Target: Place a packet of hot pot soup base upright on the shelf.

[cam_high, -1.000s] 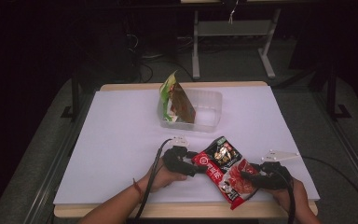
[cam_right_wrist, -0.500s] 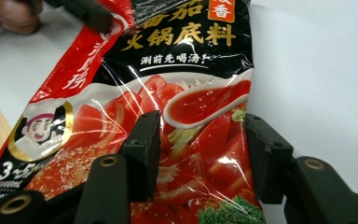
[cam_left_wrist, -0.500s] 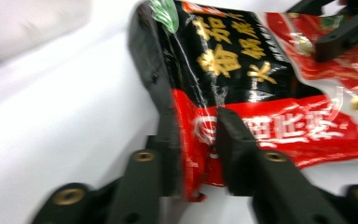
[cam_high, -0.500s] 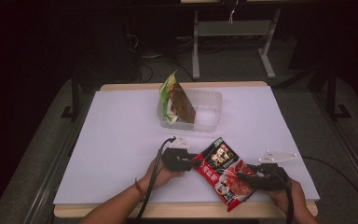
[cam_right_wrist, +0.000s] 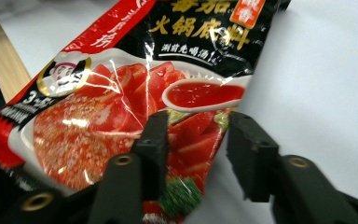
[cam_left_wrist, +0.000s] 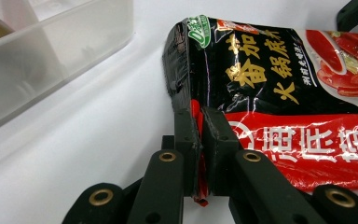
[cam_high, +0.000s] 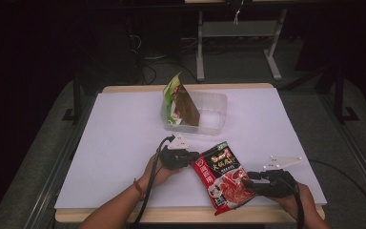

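The left gripper (cam_left_wrist: 199,149) has its jaws pinched tight on the side edge of the red and black sauce packet (cam_high: 223,175), the foil caught between the two pads. The right gripper (cam_right_wrist: 193,154) has its jaws apart, straddling the opposite edge of the packet; one jaw lies over the printed face, the other over bare table, and nothing is clamped there.

The packet sits near the front of the white table (cam_high: 100,152), between the two hands, well apart from the clear plastic tub (cam_high: 209,112) that holds a green pouch (cam_high: 178,100).

The step appears to be a two-handed pickup. To do it well, the right jaws should slide further onto the edge before closing, so both sides are held and the packet does not sag or twist.

Compared with a second ago, the packet lies slightly further right and the right hand has shifted outward; the left hand stays clamped.
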Available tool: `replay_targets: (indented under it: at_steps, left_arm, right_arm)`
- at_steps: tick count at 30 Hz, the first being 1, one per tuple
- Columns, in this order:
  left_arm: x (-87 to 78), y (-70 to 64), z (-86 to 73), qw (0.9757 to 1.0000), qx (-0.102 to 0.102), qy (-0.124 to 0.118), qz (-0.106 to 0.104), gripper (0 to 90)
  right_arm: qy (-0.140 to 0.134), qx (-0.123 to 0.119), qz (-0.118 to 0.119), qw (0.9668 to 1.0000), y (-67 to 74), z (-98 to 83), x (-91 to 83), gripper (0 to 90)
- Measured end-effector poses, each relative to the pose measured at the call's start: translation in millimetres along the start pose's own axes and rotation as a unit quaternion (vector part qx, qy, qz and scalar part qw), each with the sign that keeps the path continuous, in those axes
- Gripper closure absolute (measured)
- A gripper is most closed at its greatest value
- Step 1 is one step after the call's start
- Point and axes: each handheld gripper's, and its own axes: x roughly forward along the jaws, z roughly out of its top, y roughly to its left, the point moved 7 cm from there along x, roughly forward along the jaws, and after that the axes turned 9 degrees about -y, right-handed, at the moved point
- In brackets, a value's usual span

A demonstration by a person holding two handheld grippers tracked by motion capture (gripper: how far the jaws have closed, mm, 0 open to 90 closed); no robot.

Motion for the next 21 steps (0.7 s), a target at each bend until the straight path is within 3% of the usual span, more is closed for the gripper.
replay_targets:
  at_steps: [4, 8, 9, 13, 15, 16, 17, 18, 19, 21]
  left_arm:
    - [-1.1, 2.6, 1.0, 1.0000, 0.007, 0.001, 0.003, 85.1]
    - [-3.8, 10.0, 1.1, 1.0000, 0.001, -0.001, 0.008, 85.5]
    - [-5.0, 14.2, 1.4, 0.9999, -0.001, -0.002, 0.014, 85.4]
    - [-7.5, 21.0, 0.7, 0.9997, -0.012, -0.006, 0.020, 84.3]
    - [-10.3, 25.4, 0.8, 0.9993, -0.028, -0.018, 0.017, 82.3]
    - [-10.3, 25.4, 0.8, 0.9993, -0.028, -0.018, 0.017, 77.4]
    - [-10.7, 24.9, -0.7, 0.9986, -0.048, -0.022, -0.001, 65.0]
    - [-10.7, 24.9, -0.7, 0.9986, -0.048, -0.022, -0.001, 54.5]
    - [-10.3, 21.7, -5.4, 0.9979, -0.059, -0.008, -0.024, 48.8]
    - [-8.6, 17.4, -10.1, 0.9970, -0.067, 0.004, -0.040, 39.2]
  right_arm:
    - [0.004, -0.036, -0.025, 0.9990, -3.0, 0.8, -6.2, 68.2]
    - [0.002, -0.039, -0.039, 0.9985, -5.9, 0.8, -8.1, 71.6]
    - [0.005, -0.045, -0.056, 0.9974, -7.9, 1.1, -8.5, 74.6]
    - [0.025, -0.027, -0.041, 0.9985, -8.6, -5.8, -5.6, 74.4]
    - [0.030, -0.028, -0.039, 0.9984, -7.4, -7.2, -3.4, 74.9]
    - [0.033, -0.028, -0.042, 0.9982, -6.9, -7.7, -2.4, 76.2]
    - [0.033, -0.030, -0.042, 0.9981, -6.5, -7.9, -1.3, 77.6]
    - [0.032, -0.032, -0.041, 0.9982, -6.0, -8.0, -0.8, 78.0]
    - [0.032, -0.033, -0.041, 0.9981, -5.7, -8.3, -0.4, 78.2]
    - [0.033, -0.035, -0.041, 0.9980, -5.3, -9.8, 1.2, 80.6]
